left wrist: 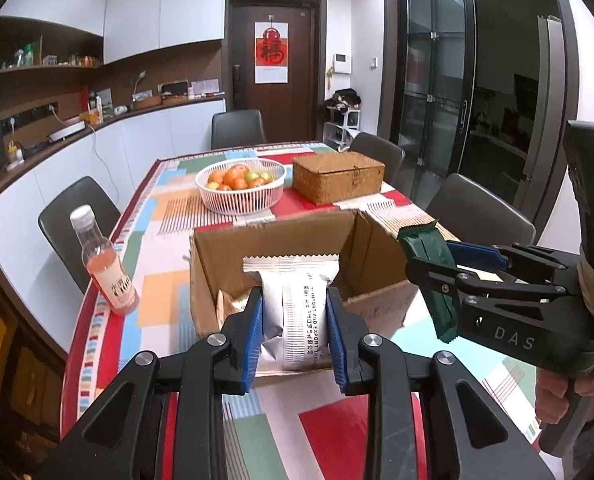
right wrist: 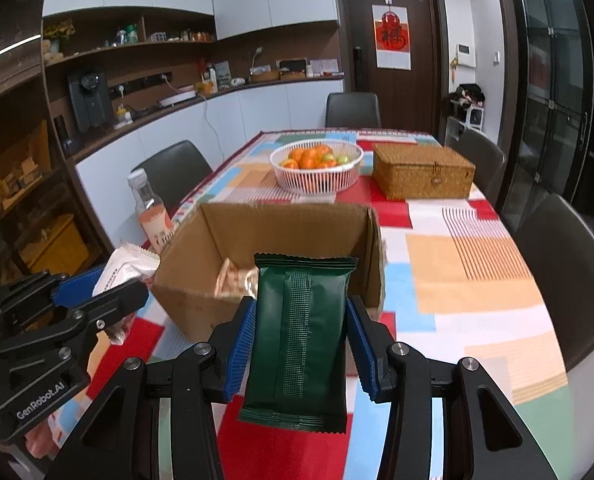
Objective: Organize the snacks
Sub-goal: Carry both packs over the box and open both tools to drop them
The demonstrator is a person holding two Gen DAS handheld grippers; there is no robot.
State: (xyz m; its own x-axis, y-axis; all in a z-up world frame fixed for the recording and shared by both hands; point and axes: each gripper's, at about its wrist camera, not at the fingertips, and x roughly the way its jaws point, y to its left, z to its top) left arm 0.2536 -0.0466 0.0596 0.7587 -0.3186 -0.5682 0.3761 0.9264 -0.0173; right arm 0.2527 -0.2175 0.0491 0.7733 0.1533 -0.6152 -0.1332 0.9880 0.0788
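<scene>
Left gripper [left wrist: 295,332]: clamped on white snack packet [left wrist: 293,312], above cardboard box [left wrist: 225,248]; right gripper [right wrist: 301,344]: clamped on green snack packet [right wrist: 301,328]

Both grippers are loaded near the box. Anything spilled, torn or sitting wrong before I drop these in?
Nothing spilled. The cardboard box has a ragged, torn far rim with its flaps gone, but it stands upright. The pink drink bottle stands capped near the table's left edge. The white packet and green packet look intact.
</scene>
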